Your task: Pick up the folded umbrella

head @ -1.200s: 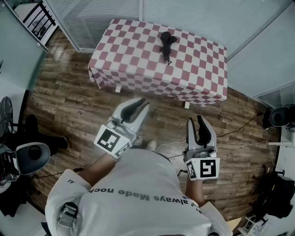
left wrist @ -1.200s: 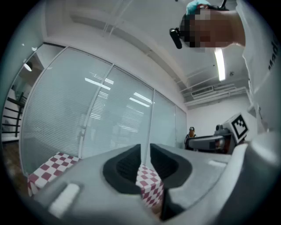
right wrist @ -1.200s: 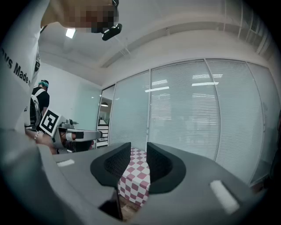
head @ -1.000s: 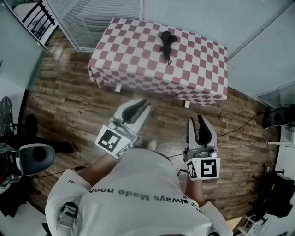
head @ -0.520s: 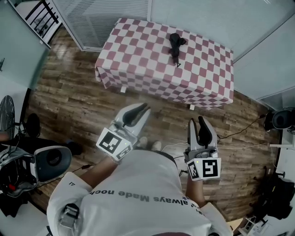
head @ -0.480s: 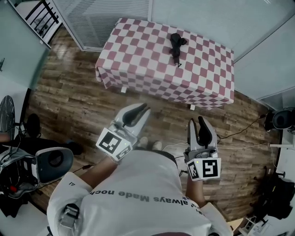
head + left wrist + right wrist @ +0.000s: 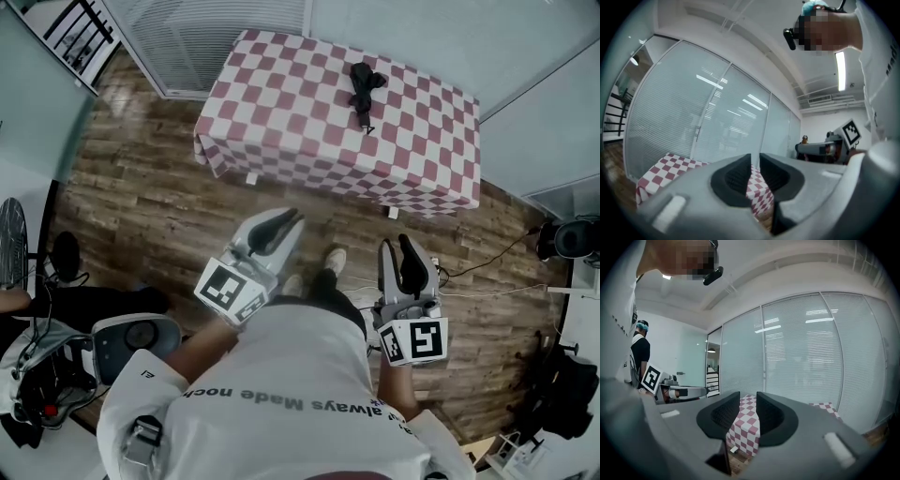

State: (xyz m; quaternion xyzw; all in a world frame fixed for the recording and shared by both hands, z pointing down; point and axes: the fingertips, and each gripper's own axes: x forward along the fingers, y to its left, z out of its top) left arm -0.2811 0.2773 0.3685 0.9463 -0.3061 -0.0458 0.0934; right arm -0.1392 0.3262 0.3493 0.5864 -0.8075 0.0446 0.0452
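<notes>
a black compact folded umbrella (image 7: 364, 86) is seen lying flat on a table covered with a red-and-white checked cloth (image 7: 281, 103). it is placed on the far half of the table, right of the middle and close to the far edge, with its length running roughly away from the person. its fabric is bunched and wider at the far end, and the body narrows toward the near end, where a small pale loop or tag is shown against the cloth. nothing else is seen on the table, and the umbrella is touched by neither tool. in the two gripper views only the checked cloth can be made out, and the umbrella is too small to be found there.

the left hand-held gripper (image 7: 286, 217) is held over the dark wooden plank floor (image 7: 141, 216), well apart from the table and pointed toward it. its jaws are drawn together to a narrow slit, and nothing is held between them. the right hand-held gripper (image 7: 398, 246) is held beside it, likewise over the floor and short of the table's near edge. its jaws are also set narrow, with only a thin gap through which the cloth is seen, and nothing is gripped. the person's white printed shirt (image 7: 281, 375) is seen below both tools, and one pale shoe (image 7: 335, 260) is shown between them.
</notes>
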